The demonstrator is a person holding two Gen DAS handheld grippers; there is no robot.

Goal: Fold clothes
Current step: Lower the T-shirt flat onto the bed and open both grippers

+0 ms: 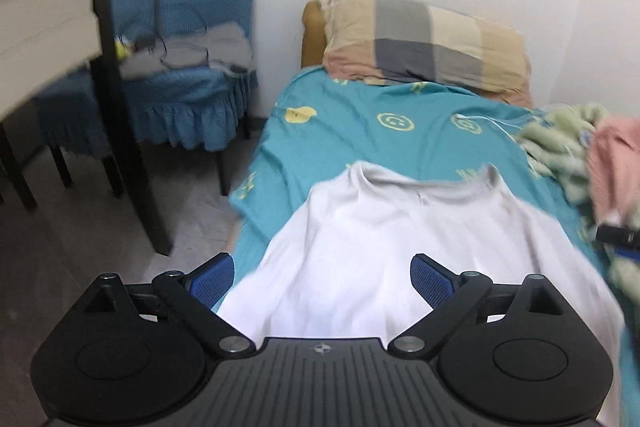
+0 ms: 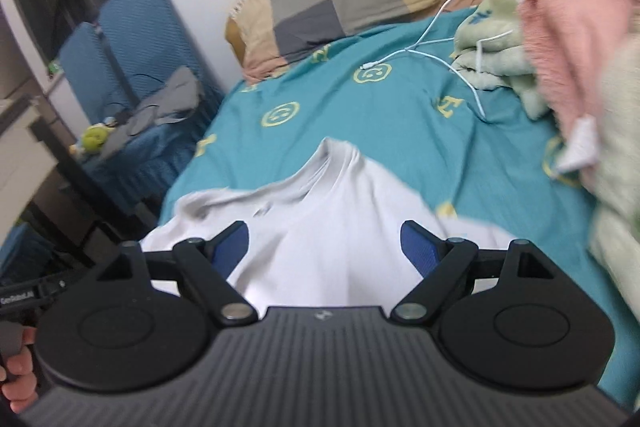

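A white T-shirt (image 1: 360,247) lies on the teal bed sheet (image 1: 360,131), collar toward the pillow. My left gripper (image 1: 322,279) hovers over the shirt's lower left part, its blue pads wide apart and nothing pressed between them. In the right wrist view the same T-shirt (image 2: 320,227) shows with its collar bunched in a fold. My right gripper (image 2: 324,247) stands open above the shirt just below the collar, its pads clear of the cloth. Both views are motion-blurred.
A checked pillow (image 1: 424,43) lies at the head of the bed. A heap of green and pink clothes (image 2: 560,39) with a white cable (image 2: 440,43) fills the bed's right side. Blue-covered chairs (image 1: 188,47) and a dark table leg (image 1: 128,131) stand left. A hand (image 2: 18,375) shows at the lower left.
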